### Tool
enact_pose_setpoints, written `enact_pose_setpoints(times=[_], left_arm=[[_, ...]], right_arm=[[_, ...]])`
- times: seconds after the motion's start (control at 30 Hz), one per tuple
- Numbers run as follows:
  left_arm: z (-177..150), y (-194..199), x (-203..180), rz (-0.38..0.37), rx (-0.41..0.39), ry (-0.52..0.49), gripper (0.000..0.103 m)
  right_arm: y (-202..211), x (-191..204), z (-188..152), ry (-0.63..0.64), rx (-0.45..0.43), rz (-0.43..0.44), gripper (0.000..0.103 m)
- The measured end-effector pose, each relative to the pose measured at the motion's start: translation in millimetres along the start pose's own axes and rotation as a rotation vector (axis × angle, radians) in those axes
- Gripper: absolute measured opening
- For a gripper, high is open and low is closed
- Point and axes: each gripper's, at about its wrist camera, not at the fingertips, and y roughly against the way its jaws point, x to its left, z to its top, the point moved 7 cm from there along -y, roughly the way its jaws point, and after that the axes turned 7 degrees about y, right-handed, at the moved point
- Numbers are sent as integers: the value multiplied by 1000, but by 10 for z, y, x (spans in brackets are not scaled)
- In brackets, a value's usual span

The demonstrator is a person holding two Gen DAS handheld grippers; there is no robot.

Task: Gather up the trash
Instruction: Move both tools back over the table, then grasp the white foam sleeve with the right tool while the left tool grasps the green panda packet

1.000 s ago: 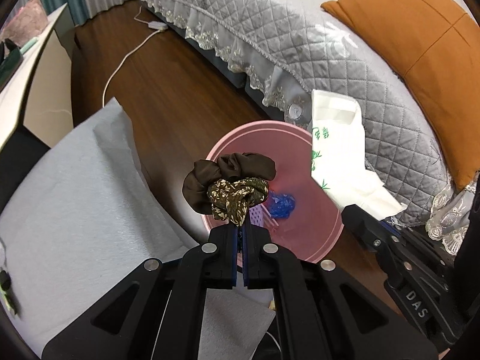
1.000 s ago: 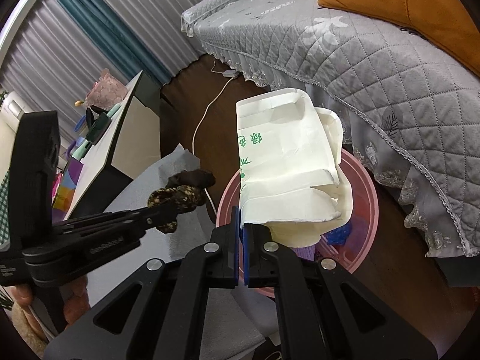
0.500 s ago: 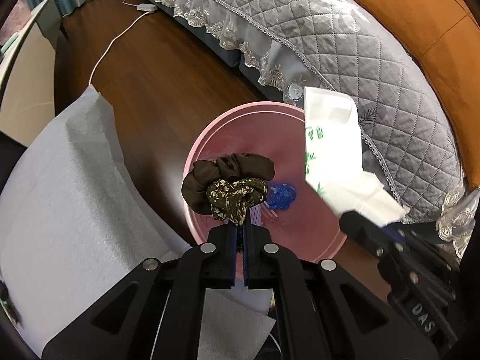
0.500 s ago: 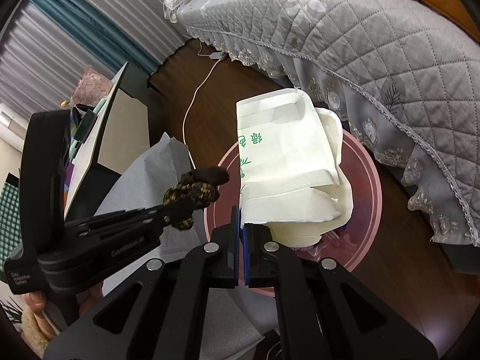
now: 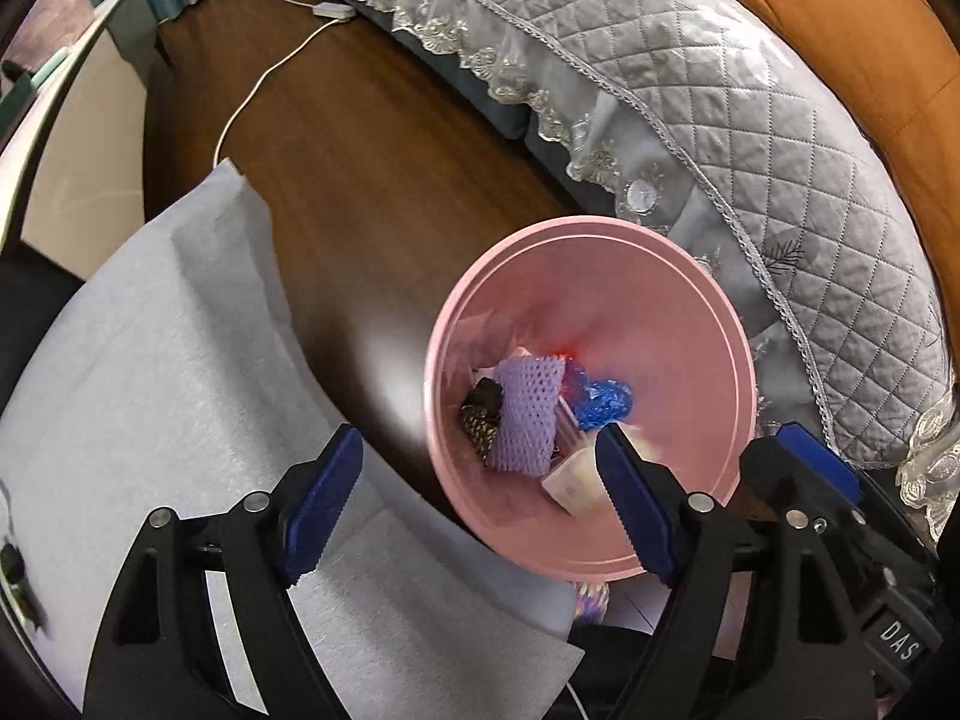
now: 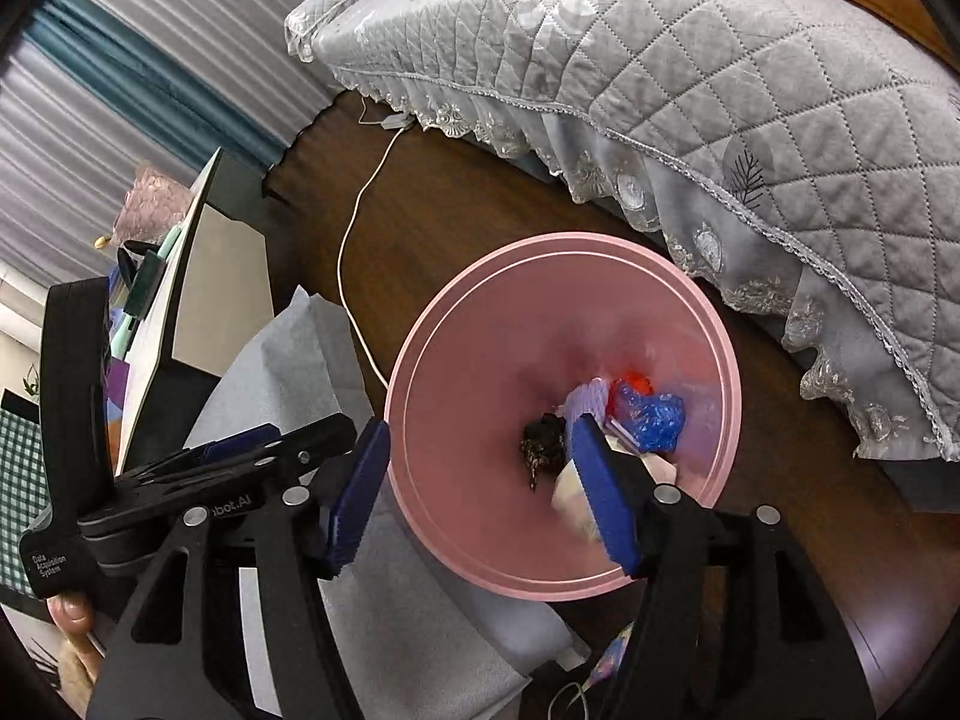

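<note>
Over the pink bin (image 5: 690, 300) by the sofa (image 5: 750, 120), I had just opened both grippers — left (image 5: 480, 501), right (image 6: 483, 495) — nothing between the jaws, so the scrunchie (image 5: 480, 411) and paper (image 5: 573, 480) lay inside among the trash.
</note>
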Motion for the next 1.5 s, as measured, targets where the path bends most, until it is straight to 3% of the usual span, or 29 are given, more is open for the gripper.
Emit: enact_pose_setpoints(times=[0.23, 0.37, 0.5, 0.63, 0.83, 1.0, 1.33, 1.5], left_arm=[[-94, 217, 65, 8, -32, 5, 78], [-193, 452, 205, 44, -92, 10, 78], [-317, 694, 385, 79, -143, 19, 78], [-476, 1035, 617, 89, -208, 57, 78], [-870, 1546, 1113, 143, -327, 106, 82], [-1294, 1727, 1611, 224, -361, 157, 82], [-2333, 2082, 2898, 326, -396, 439, 82], [-2673, 2270, 3397, 413, -424, 574, 82]], right_arm=[[207, 164, 83, 47, -83, 4, 72], [457, 265, 129, 89, -196, -65, 79], [737, 576, 75, 195, -321, -80, 89], [839, 924, -46, 313, -349, -66, 93], [868, 1414, -379, 349, -340, 17, 93], [847, 1843, -728, 417, -339, 38, 93], [647, 2748, -1557, 585, -217, 206, 93], [473, 3167, -1773, 676, -162, 254, 93]])
